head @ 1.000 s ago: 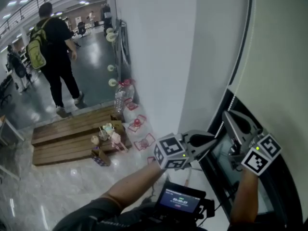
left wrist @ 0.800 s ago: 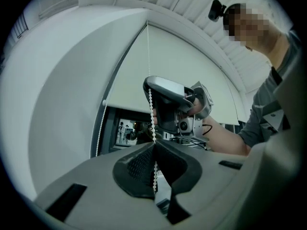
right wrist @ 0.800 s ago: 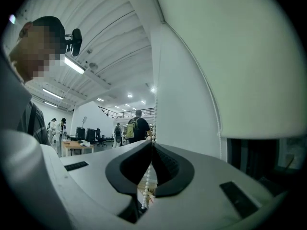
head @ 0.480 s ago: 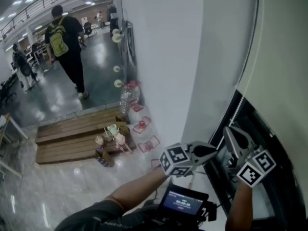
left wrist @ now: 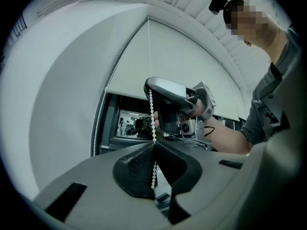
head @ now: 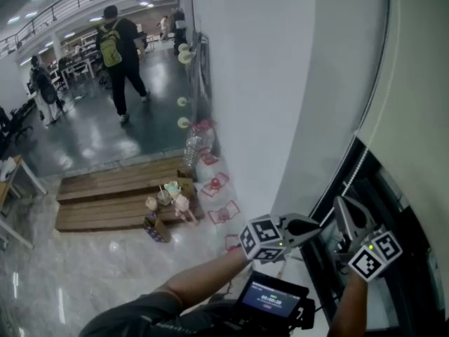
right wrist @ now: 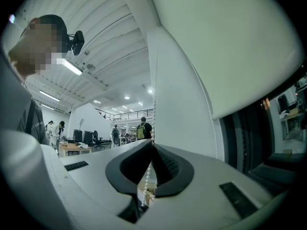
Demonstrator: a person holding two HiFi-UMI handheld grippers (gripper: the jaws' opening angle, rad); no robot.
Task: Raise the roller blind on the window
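Observation:
The cream roller blind [head: 421,76] covers the upper window, and dark glass [head: 393,209] shows below its bottom edge. A white bead chain [head: 368,107] hangs down its left side. In the head view my left gripper [head: 317,225] and my right gripper [head: 341,202] meet at the chain, close together. My left gripper [left wrist: 153,145] is shut on the bead chain [left wrist: 151,111], with the right gripper's body [left wrist: 175,107] just beyond it. My right gripper [right wrist: 152,143] is shut on the chain [right wrist: 146,183] too. A second strand [left wrist: 98,126] hangs beside the window frame.
A white wall [head: 252,83] stands left of the window. Below on the floor lie a wooden pallet [head: 105,199] with small cups [head: 168,202] and a water bottle [head: 193,146]. A person with a green backpack [head: 119,55] walks in the hall. A screen device [head: 272,299] hangs at my chest.
Both grippers have sunk lower in the head view, still shut on the chain. The person with the backpack has walked farther away.

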